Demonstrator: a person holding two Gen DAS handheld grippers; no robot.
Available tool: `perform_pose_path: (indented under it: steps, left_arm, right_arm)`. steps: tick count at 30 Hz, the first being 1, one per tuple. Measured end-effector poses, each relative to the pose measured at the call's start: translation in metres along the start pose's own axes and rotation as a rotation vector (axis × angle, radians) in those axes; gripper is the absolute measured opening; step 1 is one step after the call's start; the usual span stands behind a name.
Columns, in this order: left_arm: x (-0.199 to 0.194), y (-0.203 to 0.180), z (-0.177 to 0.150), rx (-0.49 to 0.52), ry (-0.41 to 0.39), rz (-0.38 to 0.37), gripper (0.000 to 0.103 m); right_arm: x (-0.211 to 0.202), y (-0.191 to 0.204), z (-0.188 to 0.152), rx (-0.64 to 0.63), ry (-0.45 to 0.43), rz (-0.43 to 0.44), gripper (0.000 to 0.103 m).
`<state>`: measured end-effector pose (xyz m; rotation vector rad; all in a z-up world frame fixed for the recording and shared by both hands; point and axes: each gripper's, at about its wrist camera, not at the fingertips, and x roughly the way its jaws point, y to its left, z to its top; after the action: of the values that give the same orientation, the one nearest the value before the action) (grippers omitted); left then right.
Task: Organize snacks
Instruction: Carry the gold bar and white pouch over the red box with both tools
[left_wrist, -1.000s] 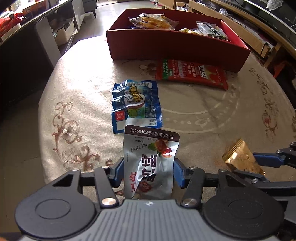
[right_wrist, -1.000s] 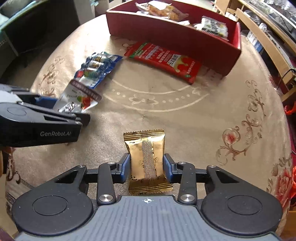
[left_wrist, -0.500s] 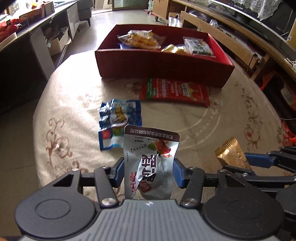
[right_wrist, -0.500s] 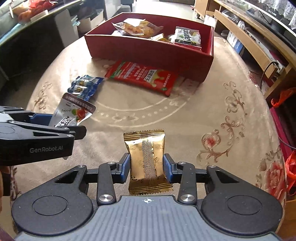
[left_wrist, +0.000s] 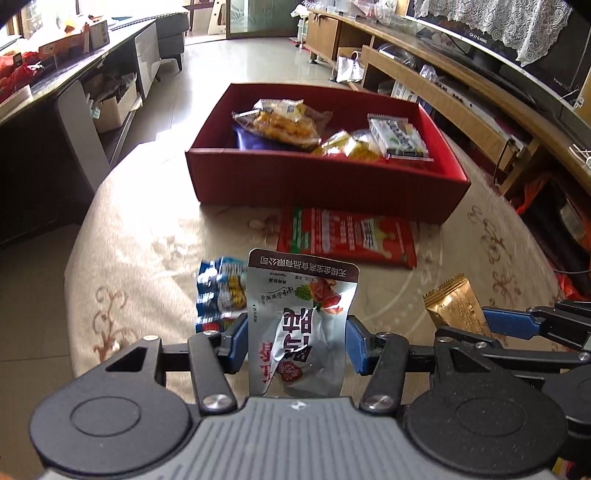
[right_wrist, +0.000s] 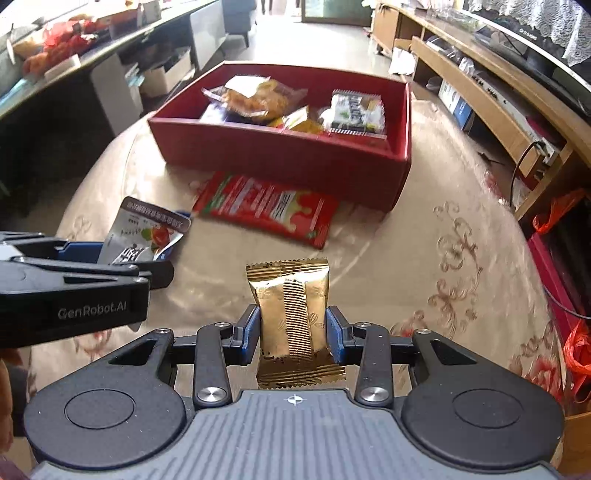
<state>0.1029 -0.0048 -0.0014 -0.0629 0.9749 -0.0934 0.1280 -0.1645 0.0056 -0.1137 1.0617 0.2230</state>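
Note:
My left gripper (left_wrist: 297, 341) is shut on a silver snack pouch (left_wrist: 301, 321) with a brown top band, held upright above the table. My right gripper (right_wrist: 293, 334) is shut on a gold wrapped snack (right_wrist: 291, 317). Each gripper shows in the other's view: the gold snack (left_wrist: 456, 308) at the right, the silver pouch (right_wrist: 146, 234) at the left. A red box (left_wrist: 369, 181) (right_wrist: 280, 155) stands at the far side of the table and holds several snack packets. A red flat packet (left_wrist: 347, 236) (right_wrist: 269, 208) lies in front of the box. A blue packet (left_wrist: 221, 291) lies near the left gripper.
The round table (right_wrist: 424, 258) has a beige cloth with floral patterns. A long wooden TV bench (left_wrist: 461, 88) runs along the right. A dark counter with boxes (left_wrist: 55, 74) lines the left. Red bags (right_wrist: 576, 350) lie on the floor at the right.
Both grippers have risen with their snacks and tilted up, so the red box's inside now shows. The packets on the table look farther below.

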Motion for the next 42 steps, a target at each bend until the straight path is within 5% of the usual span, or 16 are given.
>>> perform_pose_path:
  steps: [42]
  left_arm:
    - [0.023,0.003,0.114,-0.025,-0.12,0.003,0.048]
  right_arm:
    - [0.015,-0.032,0.1,0.159,-0.168,-0.007,0.046]
